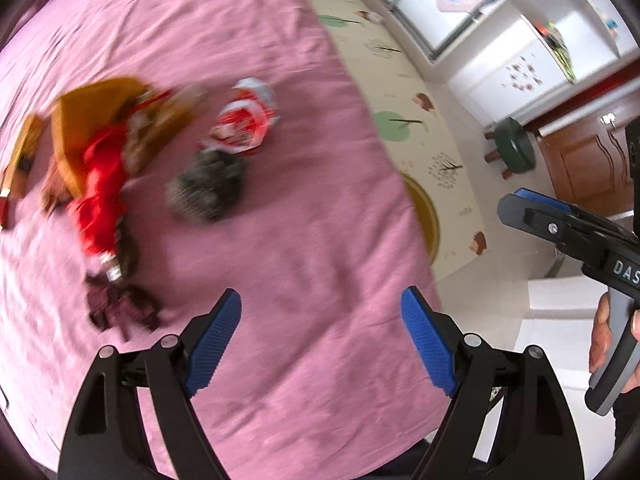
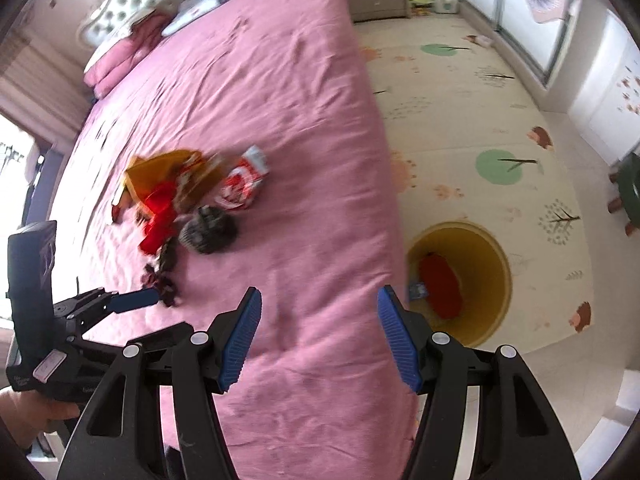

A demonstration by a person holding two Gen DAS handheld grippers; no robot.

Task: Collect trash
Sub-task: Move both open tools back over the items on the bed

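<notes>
Left gripper (image 1: 321,336), jaws apart and empty, above a pink bedsheet (image 1: 280,220); blurred wrappers (image 1: 244,120) and a grey crumpled wad (image 1: 208,188) lie beyond.

Bedspread (image 2: 280,120): plain pink. Trash pile: mustard-yellow wrapper (image 2: 160,170), red wrapper (image 2: 158,220), red/white packet (image 2: 240,186), grey-black wad (image 2: 208,230), maroon scrap (image 2: 160,276). Bin (image 2: 496,264): yellow w/ red item inside. Floor mat (image 2: 460,120): cream w/ green trees, hedgehogs. Gripper pads (image 2: 240,340): blue, ribbed.

Bright daylight, probably from windows; motion blur smears both views; fisheye bends edges, corners dark.
</notes>
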